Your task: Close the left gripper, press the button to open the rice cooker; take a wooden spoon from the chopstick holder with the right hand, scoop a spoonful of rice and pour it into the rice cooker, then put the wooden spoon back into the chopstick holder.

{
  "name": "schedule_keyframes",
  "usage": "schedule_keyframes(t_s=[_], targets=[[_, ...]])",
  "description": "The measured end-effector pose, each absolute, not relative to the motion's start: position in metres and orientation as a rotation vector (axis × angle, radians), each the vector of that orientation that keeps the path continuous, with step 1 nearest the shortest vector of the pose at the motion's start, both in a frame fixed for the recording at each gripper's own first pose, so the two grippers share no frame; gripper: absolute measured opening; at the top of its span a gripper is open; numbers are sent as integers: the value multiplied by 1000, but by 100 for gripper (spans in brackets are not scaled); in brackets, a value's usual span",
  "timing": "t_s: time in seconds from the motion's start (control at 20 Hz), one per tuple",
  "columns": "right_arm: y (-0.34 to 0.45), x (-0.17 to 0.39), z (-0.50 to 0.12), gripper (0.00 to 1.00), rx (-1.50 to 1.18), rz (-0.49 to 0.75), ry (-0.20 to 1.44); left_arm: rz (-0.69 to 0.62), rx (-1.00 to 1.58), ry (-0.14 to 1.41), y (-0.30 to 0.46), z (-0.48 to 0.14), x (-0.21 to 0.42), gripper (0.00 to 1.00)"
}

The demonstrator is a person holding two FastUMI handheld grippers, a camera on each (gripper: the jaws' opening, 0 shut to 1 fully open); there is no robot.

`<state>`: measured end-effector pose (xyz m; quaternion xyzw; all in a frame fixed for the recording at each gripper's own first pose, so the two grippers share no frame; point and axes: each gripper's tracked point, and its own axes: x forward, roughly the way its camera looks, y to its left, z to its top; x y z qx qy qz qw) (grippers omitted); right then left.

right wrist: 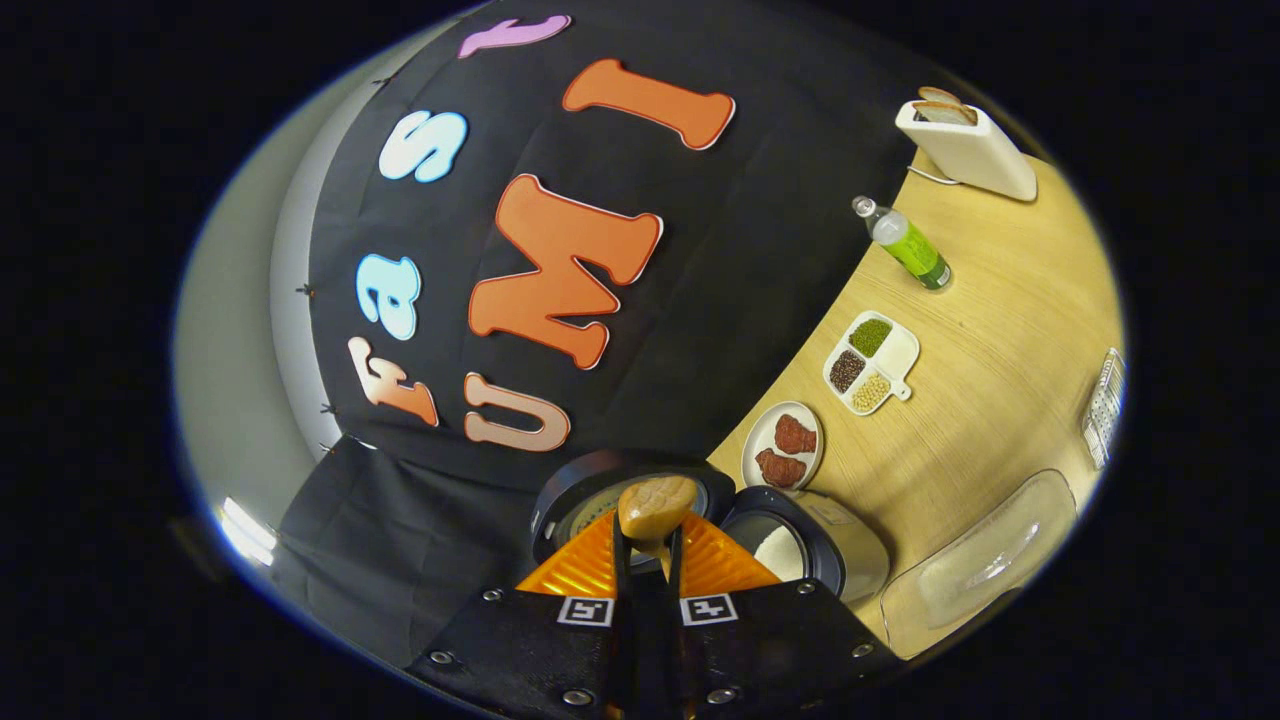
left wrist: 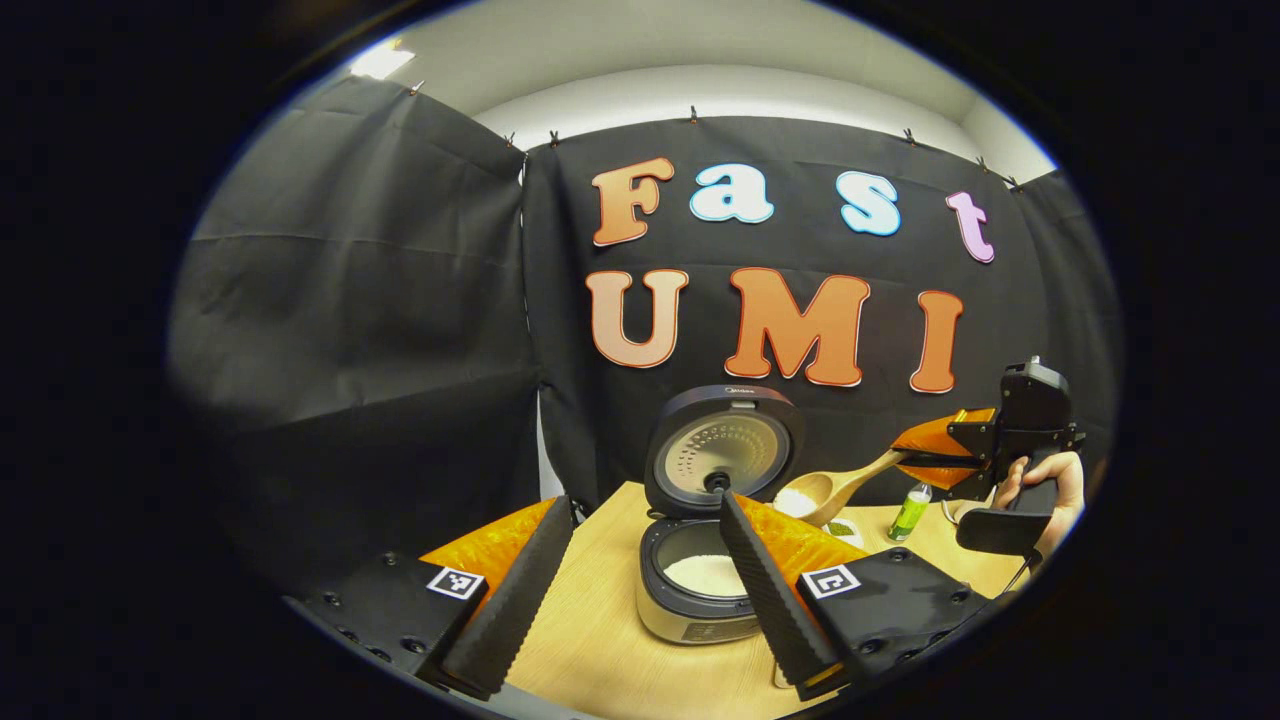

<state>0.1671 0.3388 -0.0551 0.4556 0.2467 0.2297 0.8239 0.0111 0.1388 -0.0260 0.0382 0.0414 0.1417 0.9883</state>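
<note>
The rice cooker (left wrist: 690, 610) stands open on the wooden table, lid (left wrist: 722, 450) upright, white rice in its pot (left wrist: 705, 572). My left gripper (left wrist: 643, 500) hovers in front of it, open, with nothing between its fingers. To the right, my right gripper (left wrist: 908, 457), held by a hand (left wrist: 1050, 480), is shut on the handle of the wooden spoon (left wrist: 815, 492). The spoon's bowl carries white rice, just right of the lid and above the cooker's right rim. In the right gripper view, the right gripper (right wrist: 645, 545) clamps the spoon (right wrist: 655, 505) above the open cooker (right wrist: 845, 560).
A green bottle (right wrist: 905, 245), a white toaster (right wrist: 965, 145), a three-part dish of grains (right wrist: 870, 362) and a plate with red pieces (right wrist: 785, 445) stand on the table (right wrist: 1000, 330). A clear tray (right wrist: 990, 560) lies beside the cooker; a metal rack (right wrist: 1100, 405) sits at the edge.
</note>
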Motion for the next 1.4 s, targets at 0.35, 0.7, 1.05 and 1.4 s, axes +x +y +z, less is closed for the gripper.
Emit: schedule_keyframes(t_s=[0.35,0.7,1.05,1.4], targets=[[357,170,-52,10,823,503,468,296,80,84,147,-26,11,98],[366,167,-46,10,690,521,407,295,87,77,148,-20,13,98],[377,163,-45,10,537,539,363,291,95,77,149,-20,12,98],[393,155,-48,10,327,564,299,297,100,80,155,-22,13,98]])
